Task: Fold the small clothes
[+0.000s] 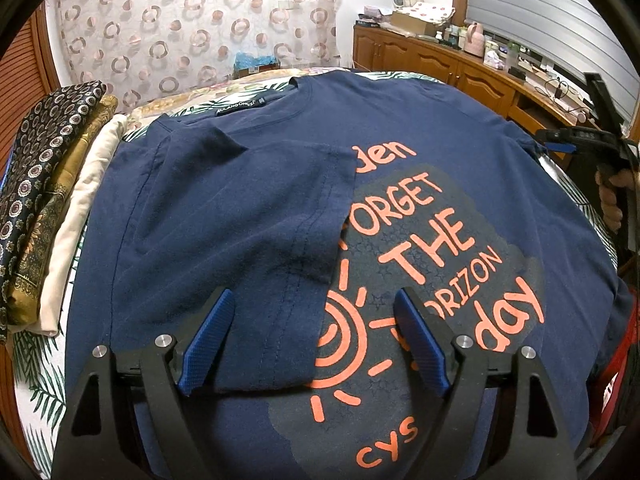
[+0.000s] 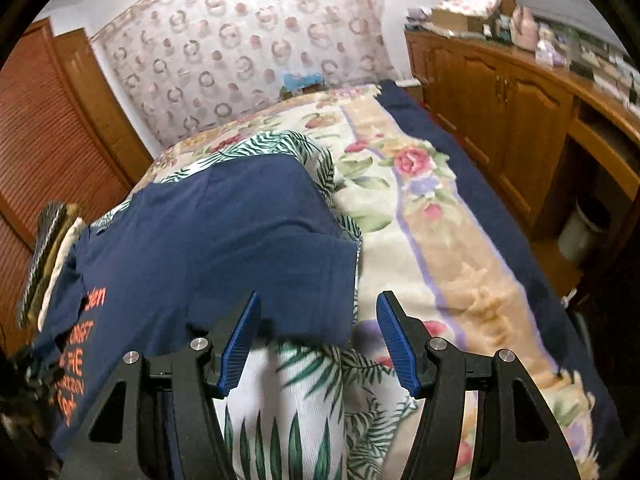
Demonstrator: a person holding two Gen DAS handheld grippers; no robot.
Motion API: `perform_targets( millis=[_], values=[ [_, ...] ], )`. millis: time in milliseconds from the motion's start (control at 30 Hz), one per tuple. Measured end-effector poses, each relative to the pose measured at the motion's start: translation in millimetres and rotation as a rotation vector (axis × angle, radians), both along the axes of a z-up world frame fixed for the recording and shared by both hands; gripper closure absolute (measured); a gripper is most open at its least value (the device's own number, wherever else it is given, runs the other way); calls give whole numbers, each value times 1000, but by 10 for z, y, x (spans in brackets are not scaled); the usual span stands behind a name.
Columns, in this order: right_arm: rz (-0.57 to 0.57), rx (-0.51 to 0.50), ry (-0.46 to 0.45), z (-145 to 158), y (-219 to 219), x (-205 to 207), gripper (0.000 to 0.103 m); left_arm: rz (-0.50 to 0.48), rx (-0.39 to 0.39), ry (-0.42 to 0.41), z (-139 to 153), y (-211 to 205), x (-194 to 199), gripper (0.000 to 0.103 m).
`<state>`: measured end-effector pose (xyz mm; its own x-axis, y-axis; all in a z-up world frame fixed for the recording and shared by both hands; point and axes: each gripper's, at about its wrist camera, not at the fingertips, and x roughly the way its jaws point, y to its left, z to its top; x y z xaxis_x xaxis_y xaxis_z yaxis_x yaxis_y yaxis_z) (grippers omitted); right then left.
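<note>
A navy T-shirt (image 1: 460, 132) with orange print lies flat, front up, on a leaf-print cloth (image 1: 36, 364). Its left side and sleeve (image 1: 248, 208) are folded over onto the front. My left gripper (image 1: 314, 304) is open and empty just above the shirt's lower front. In the right wrist view the shirt's right sleeve (image 2: 280, 256) lies spread flat. My right gripper (image 2: 318, 300) is open and empty, hovering at that sleeve's lower edge. The right gripper also shows in the left wrist view (image 1: 580, 140) at the far right.
A stack of folded clothes (image 1: 48, 200) lies left of the shirt. A floral blanket (image 2: 440, 240) covers the bed to the right. A wooden cabinet (image 2: 520, 120) with clutter runs along the right wall. A patterned curtain (image 1: 200, 28) hangs behind.
</note>
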<state>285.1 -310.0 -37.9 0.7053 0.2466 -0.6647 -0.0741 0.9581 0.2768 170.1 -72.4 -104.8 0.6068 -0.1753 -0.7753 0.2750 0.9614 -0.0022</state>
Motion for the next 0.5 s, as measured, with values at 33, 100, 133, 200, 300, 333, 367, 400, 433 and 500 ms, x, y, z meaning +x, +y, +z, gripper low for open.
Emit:
perform_targets(
  millis=[33,100,133,200,300,333,367,400,433,500],
  values=[
    [-8,9,15,-31,-17,34,41,0,0,0,-1,1,-1,20],
    [-15,37,51,-86,-2,104,41,0,-1,0,-1,3,-3,20],
    [-18,48,63,-104,-38,117,41,0,0,0,-1,-3,-1,20],
    [-11,77,80,-109,-96,151,50,0,0,0,0,2,-1,20],
    [16,116,87,-62,-164,192,74,0,0,0,-3,2,-6,20],
    [31,111,77,-33,-177,195,81,1,0,-1,-2,0,-6,20],
    [44,91,65,1,-159,177,86,1,-1,-1,-3,-2,-4,20],
    [47,57,46,53,-121,151,89,1,-1,-2,-5,4,4,20],
    [47,24,16,98,-157,132,89,1,0,-3,-5,8,10,20],
    [53,-30,-58,264,-89,50,90,0,-2,-2,-4,12,14,20]
  ],
)
